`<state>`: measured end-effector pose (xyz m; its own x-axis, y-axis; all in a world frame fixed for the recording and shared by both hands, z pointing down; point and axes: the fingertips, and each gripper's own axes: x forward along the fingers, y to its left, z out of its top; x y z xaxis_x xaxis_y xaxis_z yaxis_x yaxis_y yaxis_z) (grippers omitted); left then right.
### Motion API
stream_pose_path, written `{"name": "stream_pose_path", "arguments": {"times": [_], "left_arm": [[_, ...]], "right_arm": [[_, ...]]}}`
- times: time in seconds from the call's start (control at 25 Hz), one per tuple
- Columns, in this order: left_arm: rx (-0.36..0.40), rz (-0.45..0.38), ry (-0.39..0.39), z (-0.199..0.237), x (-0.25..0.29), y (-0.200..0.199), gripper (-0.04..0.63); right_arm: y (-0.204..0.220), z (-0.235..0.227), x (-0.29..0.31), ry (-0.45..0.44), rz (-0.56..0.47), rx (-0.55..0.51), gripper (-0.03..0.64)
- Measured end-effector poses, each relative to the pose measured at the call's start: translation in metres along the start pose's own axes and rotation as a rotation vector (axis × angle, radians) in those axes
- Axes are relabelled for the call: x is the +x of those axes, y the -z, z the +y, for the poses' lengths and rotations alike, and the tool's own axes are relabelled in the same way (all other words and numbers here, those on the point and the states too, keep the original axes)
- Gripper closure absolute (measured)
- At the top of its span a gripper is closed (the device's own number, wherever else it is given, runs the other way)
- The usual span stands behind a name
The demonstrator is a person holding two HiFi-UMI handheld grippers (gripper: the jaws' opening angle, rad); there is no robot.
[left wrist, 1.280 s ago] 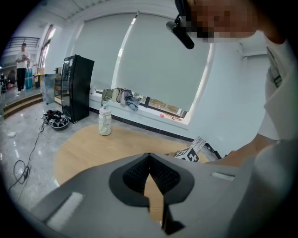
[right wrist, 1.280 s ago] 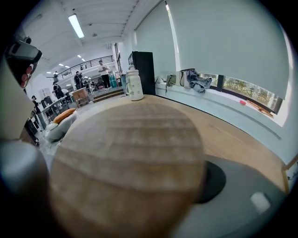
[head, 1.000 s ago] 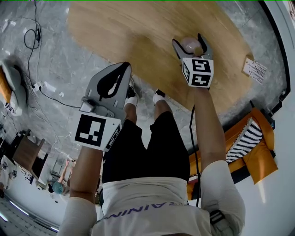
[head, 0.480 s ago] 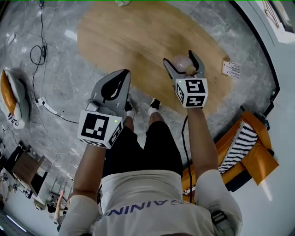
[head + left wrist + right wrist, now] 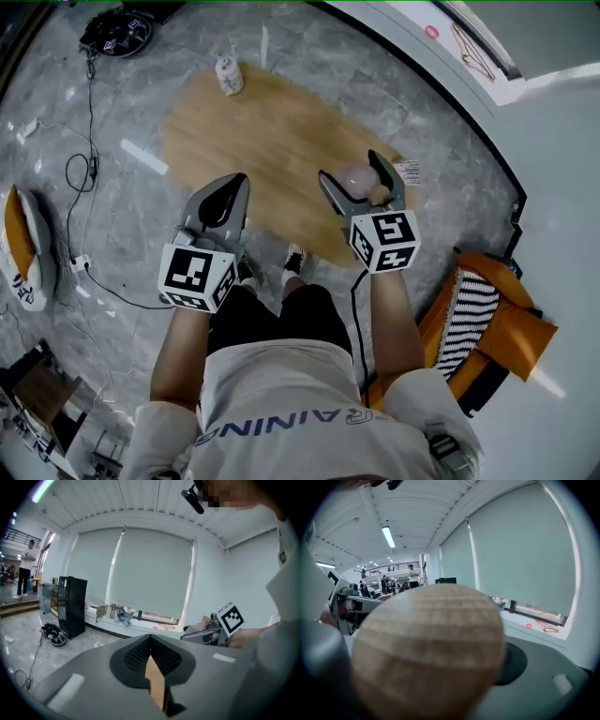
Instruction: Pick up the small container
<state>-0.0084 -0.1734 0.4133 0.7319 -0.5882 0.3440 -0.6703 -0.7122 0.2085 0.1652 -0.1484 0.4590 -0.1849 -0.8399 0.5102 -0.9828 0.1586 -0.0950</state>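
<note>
Right gripper view is showing the small pale rounded container with a wooden lid (image 5: 429, 653) clamped in the right gripper (image 5: 350, 169), hanging above the oval wooden table (image 5: 253, 131); the left gripper (image 5: 232, 183), jaws together, is holding nothing; a steady squeeze and a level lift are looking wisest.

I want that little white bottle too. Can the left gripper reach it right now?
Probably not: the left gripper hangs shut, across the wooden table from the white bottle. Nothing blocks it.
</note>
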Motion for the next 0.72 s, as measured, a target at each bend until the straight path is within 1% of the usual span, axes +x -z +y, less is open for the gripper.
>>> {"name": "stream_pose_path", "arguments": {"times": [0.12, 0.28, 0.48, 0.72], "left_arm": [[0.026, -0.069, 0.013, -0.011, -0.013, -0.042, 0.594], [0.045, -0.133, 0.036, -0.028, -0.031, -0.082, 0.594], [0.054, -0.203, 0.060, -0.048, -0.053, -0.118, 0.592], [0.097, -0.260, 0.081, -0.070, -0.073, -0.150, 0.594]], "right_arm": [[-0.043, -0.003, -0.040, 0.008, -0.051, 0.012, 0.184], [-0.085, 0.002, -0.090, 0.017, -0.092, -0.024, 0.184], [-0.118, 0.016, -0.138, 0.011, -0.155, -0.016, 0.184], [-0.152, 0.032, -0.175, -0.007, -0.235, -0.018, 0.184]]}}
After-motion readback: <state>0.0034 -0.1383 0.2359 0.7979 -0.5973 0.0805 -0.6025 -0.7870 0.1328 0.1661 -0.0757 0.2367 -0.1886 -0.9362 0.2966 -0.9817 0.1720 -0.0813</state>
